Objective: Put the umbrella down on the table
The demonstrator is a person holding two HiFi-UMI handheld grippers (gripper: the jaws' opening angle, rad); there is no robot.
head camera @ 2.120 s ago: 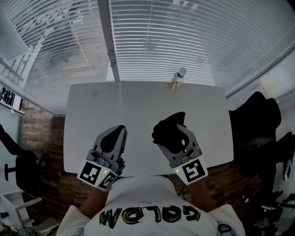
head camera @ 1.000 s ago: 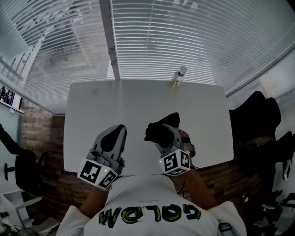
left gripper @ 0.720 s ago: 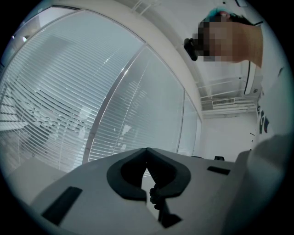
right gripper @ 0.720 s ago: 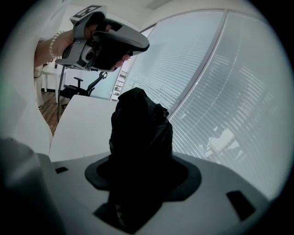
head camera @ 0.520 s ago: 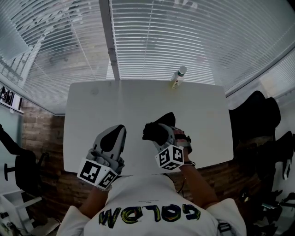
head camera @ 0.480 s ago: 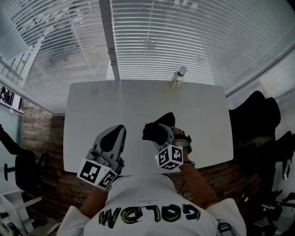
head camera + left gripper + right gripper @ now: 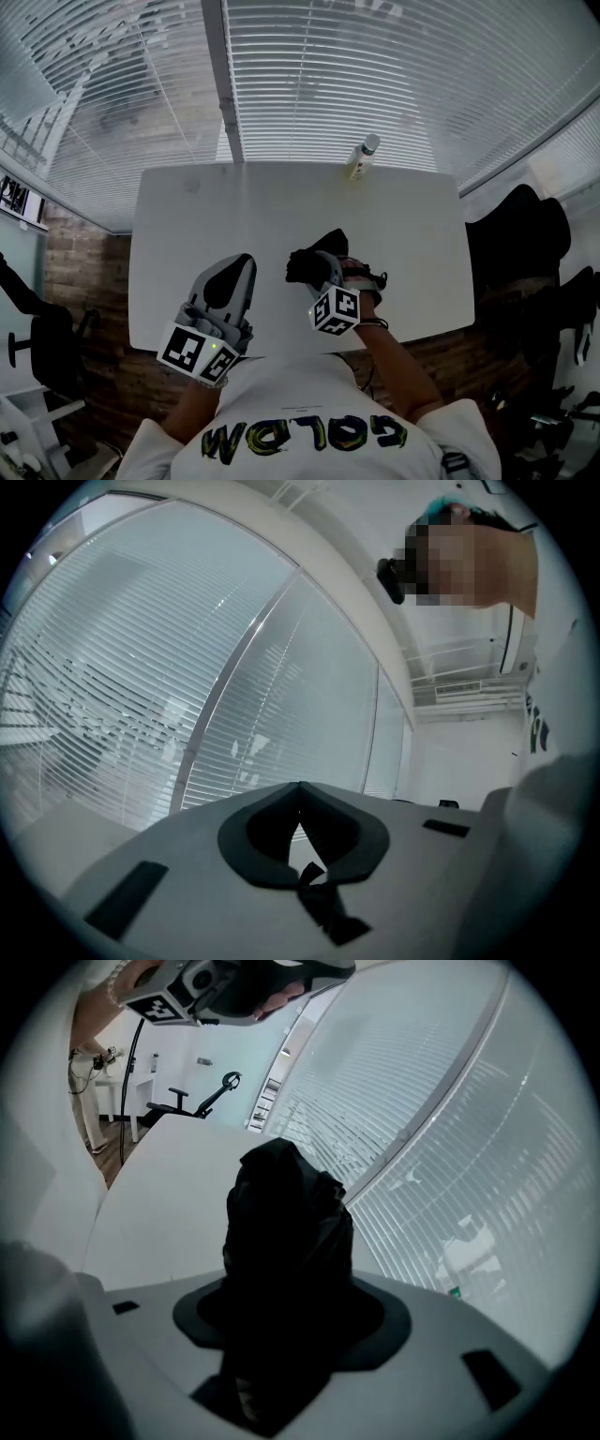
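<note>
right claw (image 7: 323, 274) clamped on the folded black umbrella (image 7: 286, 1232); umbrella projects past the claw tips toward 11 o'clock, over the counter (image 7: 281, 202). left claw (image 7: 230, 281) closed, empty, at umbrella's 9 o'clock

Left claw (image 7: 298, 791) closed; right claw (image 7: 281, 1312) clamped

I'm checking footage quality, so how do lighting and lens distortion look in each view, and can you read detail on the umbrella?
Head view: fisheye bows the blinds and the table edges. Right gripper view: the umbrella is a near-black mass against bright blinds, folds barely readable. Left gripper view: dark round vignette, soft foreground.
</note>
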